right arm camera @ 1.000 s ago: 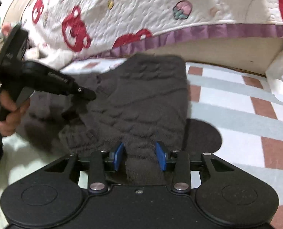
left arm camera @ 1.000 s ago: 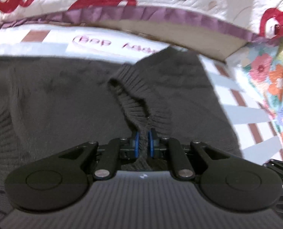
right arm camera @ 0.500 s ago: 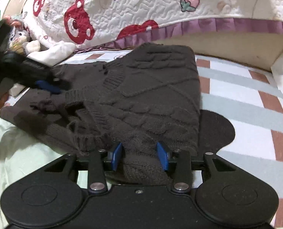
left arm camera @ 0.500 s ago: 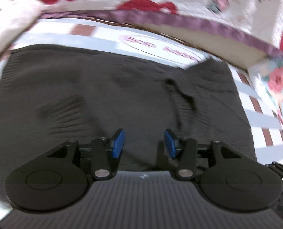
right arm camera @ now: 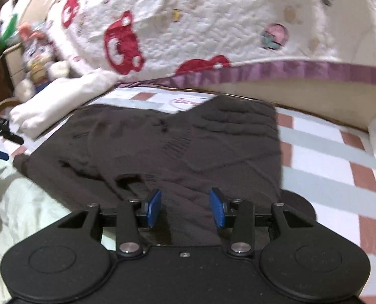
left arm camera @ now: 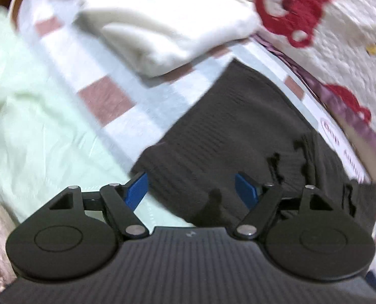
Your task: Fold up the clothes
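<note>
both tongs spread above dark sweater [right arm camera: 177,149]; sheet lettering [left arm camera: 339,141] blurred.

Left tongs [left arm camera: 191,190] and right tongs [right arm camera: 185,207] gape empty.

Both wrist views low, close, facing sweater [left arm camera: 238,136] [right arm camera: 177,147]; left blurred, perhaps angled.

Warm indoor light, fairly bright, no glare. My left view is heavily motion-blurred, worst beyond my fingers on the white cloth [left arm camera: 167,33] and quilt [left arm camera: 339,25]. Right view is softer-blurred; the sweater [right arm camera: 188,147] ahead of my fingers lacks detail. Shadow right of them. Fisheye bends edges.
</note>
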